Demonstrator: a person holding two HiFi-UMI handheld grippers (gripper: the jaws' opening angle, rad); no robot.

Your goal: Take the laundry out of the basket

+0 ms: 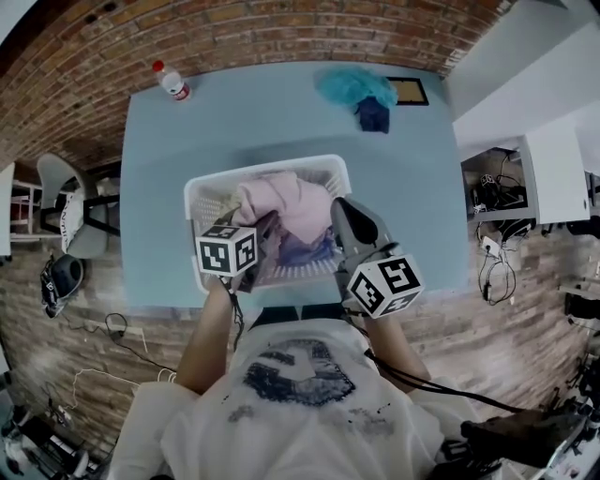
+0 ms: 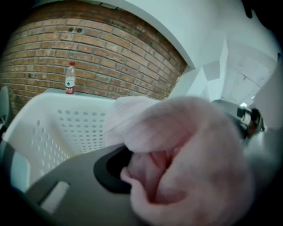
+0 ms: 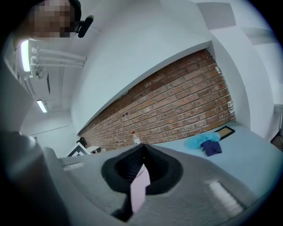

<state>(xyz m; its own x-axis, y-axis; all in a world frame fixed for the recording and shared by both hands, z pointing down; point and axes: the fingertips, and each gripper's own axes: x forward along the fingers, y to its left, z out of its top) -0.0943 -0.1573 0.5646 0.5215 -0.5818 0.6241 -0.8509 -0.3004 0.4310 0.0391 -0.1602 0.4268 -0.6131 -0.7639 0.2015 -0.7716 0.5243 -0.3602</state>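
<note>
We see a red-brown brick wall [image 1: 281, 28] behind a big light blue table [image 1: 159, 187]. Above the bricks, the wall turns white [image 3: 146, 48]. A long lamp [image 3: 42, 106] glows up on the white ceiling. The floor [image 1: 56, 375] is brown and looks like bricks too. On one side of the table stands a pale grey chair [image 1: 58, 183]. On the other side stands a white desk [image 1: 553, 169], with wires [image 1: 485, 267] hanging below it. More thin cables [image 1: 112, 328] lie on the floor.

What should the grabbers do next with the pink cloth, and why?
Probably lift the pink cloth higher, clear of the basket rim. Both the left gripper and right gripper are shut on it, yet it sits over the basket, above other laundry.
</note>
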